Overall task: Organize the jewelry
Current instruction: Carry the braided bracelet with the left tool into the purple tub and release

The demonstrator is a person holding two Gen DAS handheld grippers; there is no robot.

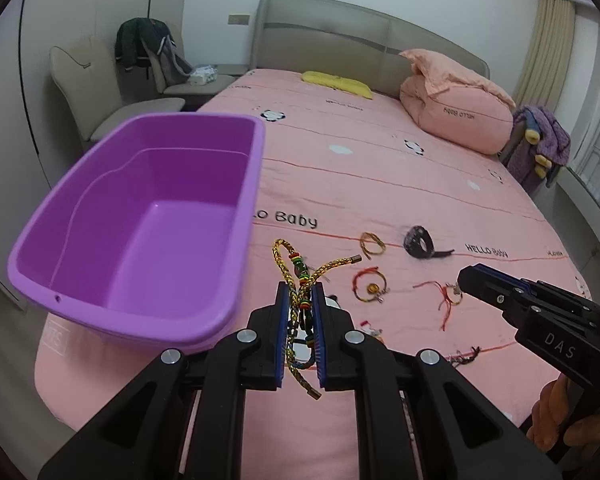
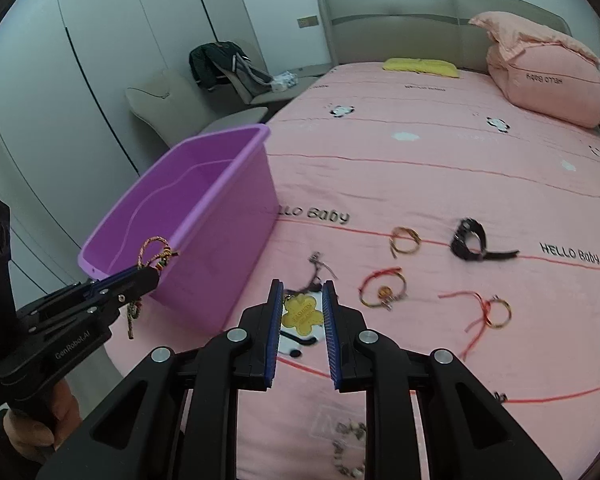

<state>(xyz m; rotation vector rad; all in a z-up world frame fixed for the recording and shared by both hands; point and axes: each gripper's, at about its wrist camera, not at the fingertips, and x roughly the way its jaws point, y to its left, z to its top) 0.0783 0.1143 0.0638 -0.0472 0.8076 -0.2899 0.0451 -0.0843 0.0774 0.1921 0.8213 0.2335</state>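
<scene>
Now | left tongs clamping gold braided cord bracelets beside purple tub | right tongs gripping yellow flower tag | risk: loose cord ends snagging tub rim, slipping onto bed

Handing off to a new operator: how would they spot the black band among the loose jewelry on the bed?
Start at the purple bin on the pink bed, then follow the red line beneath the "Hello Baby" print away from it. The black band lies there, past the small gold ring bracelet. It alone is dark, thick and coiled upright, with a trailing tail.
</scene>
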